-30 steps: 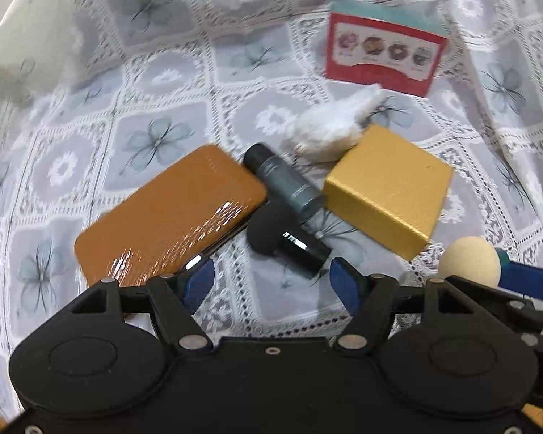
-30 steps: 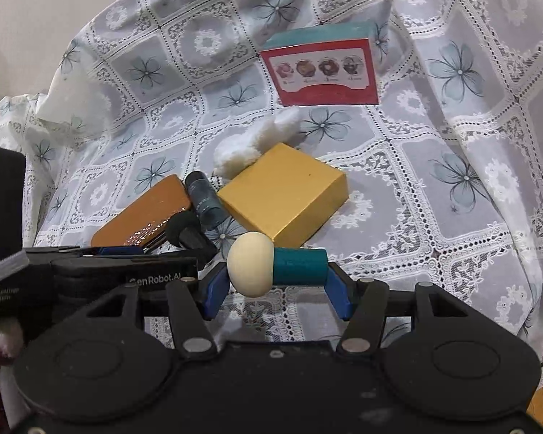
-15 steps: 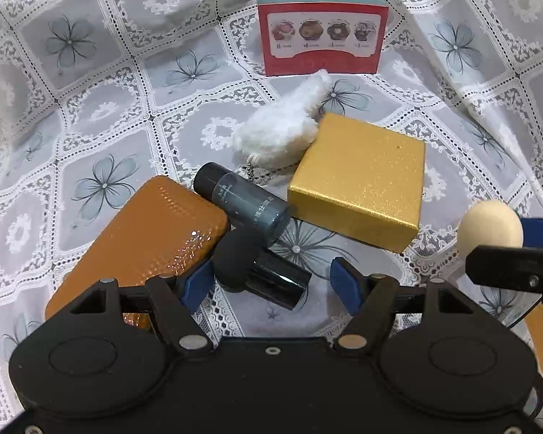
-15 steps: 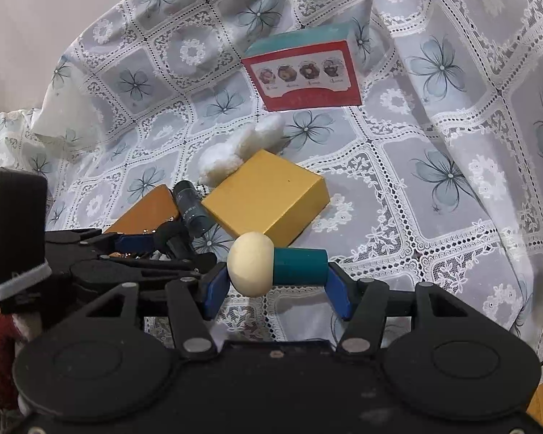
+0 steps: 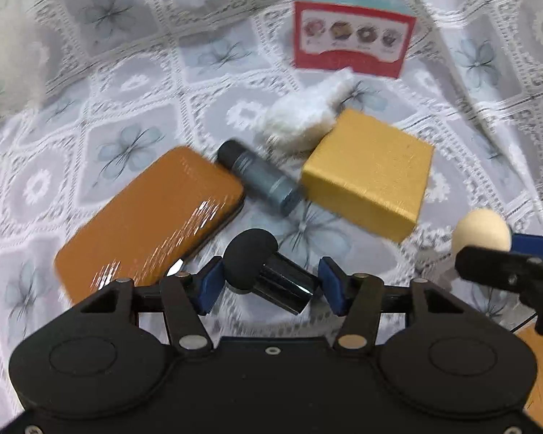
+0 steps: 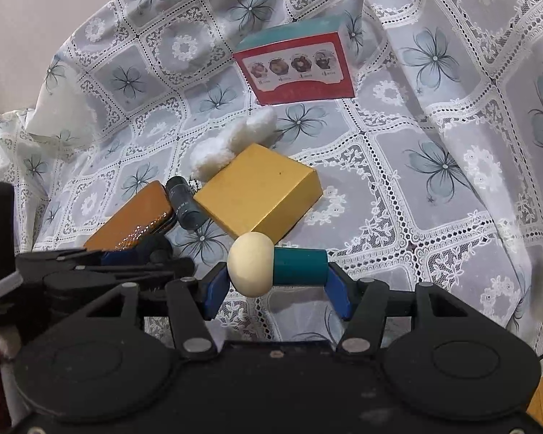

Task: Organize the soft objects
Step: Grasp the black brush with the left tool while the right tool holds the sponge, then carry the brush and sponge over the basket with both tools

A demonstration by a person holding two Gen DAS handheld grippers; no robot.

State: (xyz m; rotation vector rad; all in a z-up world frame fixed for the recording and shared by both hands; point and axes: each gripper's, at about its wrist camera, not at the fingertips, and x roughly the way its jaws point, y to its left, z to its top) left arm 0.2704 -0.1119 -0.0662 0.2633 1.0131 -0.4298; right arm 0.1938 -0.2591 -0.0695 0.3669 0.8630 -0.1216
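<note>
Change: left claw (image 5: 268, 284) has just been closing; the black sponge applicator (image 5: 268, 276), earlier lying ahead of its fingers, now sits between them.
Left wrist view: pads press the applicator's foam head and shiny handle; orange case (image 5: 144, 220), grey tube (image 5: 260, 177), gold box (image 5: 369, 173), white fluff (image 5: 300, 119) lie on the lace cloth (image 5: 126, 83).
Right wrist view: right claw (image 6: 277, 285) is clenched on a cream-headed teal applicator (image 6: 275, 264), above the cloth near the gold box; a red carton (image 6: 297, 68) stands behind.

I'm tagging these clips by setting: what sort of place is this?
Probably a home, on a sofa or cushioned seat: a draped lace floral cloth rises behind, with a gold box and a red snack box on it.
</note>
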